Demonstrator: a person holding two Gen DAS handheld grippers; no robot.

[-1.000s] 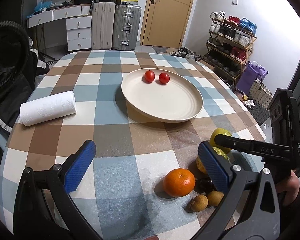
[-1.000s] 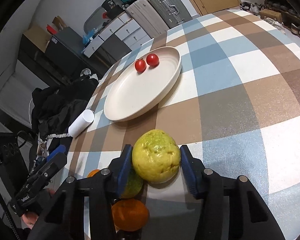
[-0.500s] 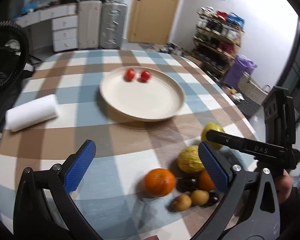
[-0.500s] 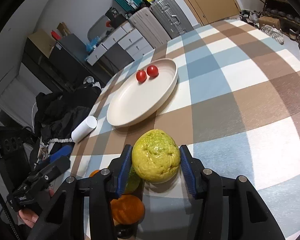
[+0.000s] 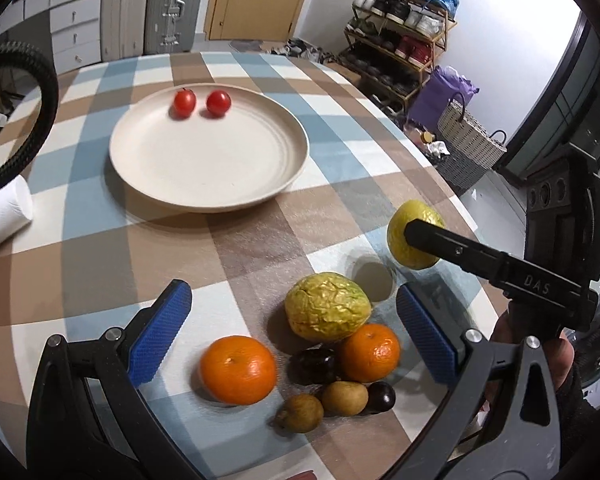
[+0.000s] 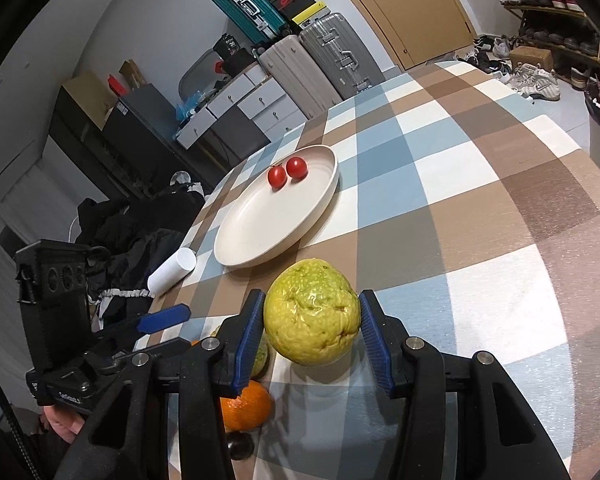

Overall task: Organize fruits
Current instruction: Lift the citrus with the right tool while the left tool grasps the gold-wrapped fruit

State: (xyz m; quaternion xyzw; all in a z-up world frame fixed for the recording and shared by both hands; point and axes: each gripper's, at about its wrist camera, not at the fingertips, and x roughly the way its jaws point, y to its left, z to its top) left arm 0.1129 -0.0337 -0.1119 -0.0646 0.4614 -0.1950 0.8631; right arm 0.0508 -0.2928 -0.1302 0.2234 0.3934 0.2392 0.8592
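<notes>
My right gripper [image 6: 312, 340] is shut on a yellow-green guava [image 6: 312, 316] and holds it above the checked tablecloth; the same guava [image 5: 414, 236] hangs at the right in the left wrist view. A cream plate [image 5: 208, 148] holds two cherry tomatoes [image 5: 202, 102]. My left gripper [image 5: 296, 336] stands open above a cluster of fruit: a wrinkled yellow-green fruit [image 5: 326, 306], two oranges [image 5: 238, 368] [image 5: 370, 352], dark plums [image 5: 314, 364] and small brown fruits [image 5: 344, 398].
A white paper-towel roll [image 5: 2, 216] lies at the table's left edge. The table's rounded edge [image 5: 452, 196] runs close behind the held guava. Suitcases [image 6: 320, 64], drawers and a shoe rack [image 5: 400, 32] stand beyond the table. A hand [image 5: 540, 356] holds the right gripper.
The right gripper has lifted the guava off the cloth. The left gripper has swung right and nearer, so the fruit cluster now lies between its open fingers.
</notes>
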